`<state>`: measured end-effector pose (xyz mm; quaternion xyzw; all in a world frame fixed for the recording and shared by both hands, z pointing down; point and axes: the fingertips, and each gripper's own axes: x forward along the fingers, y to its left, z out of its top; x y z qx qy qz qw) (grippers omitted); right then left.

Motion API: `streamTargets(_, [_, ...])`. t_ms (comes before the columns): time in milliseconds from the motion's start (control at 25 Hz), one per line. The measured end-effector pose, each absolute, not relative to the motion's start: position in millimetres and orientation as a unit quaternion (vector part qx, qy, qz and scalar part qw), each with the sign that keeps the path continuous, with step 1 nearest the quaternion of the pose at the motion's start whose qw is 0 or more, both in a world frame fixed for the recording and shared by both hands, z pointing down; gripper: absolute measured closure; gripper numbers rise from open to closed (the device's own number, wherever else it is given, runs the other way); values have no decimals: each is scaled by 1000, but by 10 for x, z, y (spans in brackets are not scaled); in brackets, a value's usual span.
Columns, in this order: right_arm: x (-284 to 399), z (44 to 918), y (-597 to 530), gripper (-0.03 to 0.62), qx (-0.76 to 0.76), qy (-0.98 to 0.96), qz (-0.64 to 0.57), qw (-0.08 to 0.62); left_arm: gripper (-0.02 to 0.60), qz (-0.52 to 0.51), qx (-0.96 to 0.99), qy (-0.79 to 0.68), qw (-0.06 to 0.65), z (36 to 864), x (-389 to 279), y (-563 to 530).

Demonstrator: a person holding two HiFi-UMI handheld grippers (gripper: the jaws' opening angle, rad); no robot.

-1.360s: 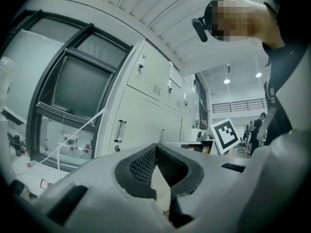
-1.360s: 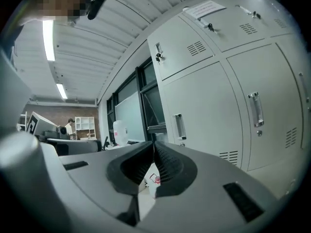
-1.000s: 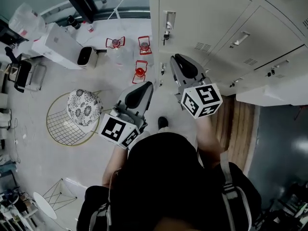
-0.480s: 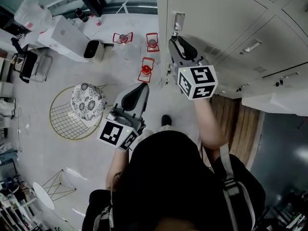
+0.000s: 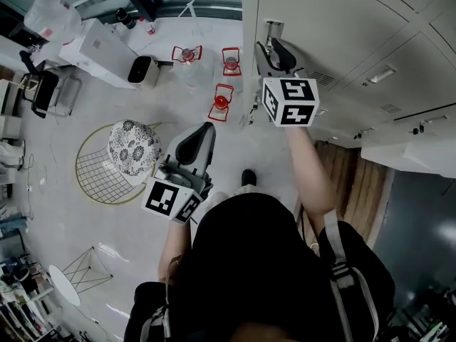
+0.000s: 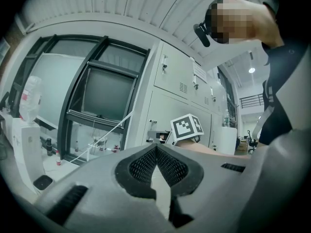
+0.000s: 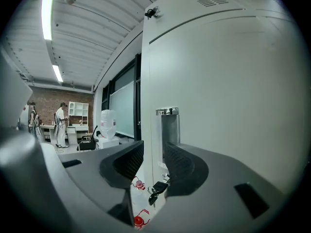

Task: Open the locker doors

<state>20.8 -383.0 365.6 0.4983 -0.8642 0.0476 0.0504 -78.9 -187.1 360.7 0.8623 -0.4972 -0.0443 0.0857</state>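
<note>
Fingers (image 7: 127, 165) of right gripper (image 7: 153, 152) are apart & opening, nothing pinched. Seen btw them: the left edge of a pale grey metal locker door (image 7: 233, 106) w/ its recessed metal handle (image 7: 168, 127). A small black key (image 7: 156, 191) hangs just below the handle. No pad presses on the door or handle as far as the right gripper view shows.

Head view: right gripper (image 5: 271, 48) is raised, arm stretched, tips right at the handle (image 5: 271, 28) near the door's (image 5: 320, 27) left edge. Door lies flush w/ neighbouring doors, i.e. not swung out.

Left gripper (image 6: 155, 149) has its fingers pressed together, tips meeting, empty. Head view puts it (image 5: 205, 130) lower & left of the other, apart from the lockers, over the light floor (image 5: 85, 234).

On the floor near the locker foot: three red wire-frame lanterns (image 5: 221, 102). Further left, a round gold wire stool w/ patterned cushion (image 5: 134, 142).
</note>
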Motion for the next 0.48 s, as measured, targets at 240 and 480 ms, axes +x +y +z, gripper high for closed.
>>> streamTargets(240, [121, 3665, -3942, 457, 495, -866, 40, 55, 565, -42, 859, -502, 90, 3652, -826, -1872])
streamTargets(480, [85, 3656, -3911, 448, 499, -864, 40, 54, 564, -47, 856, -506, 93, 3661, -884, -1839])
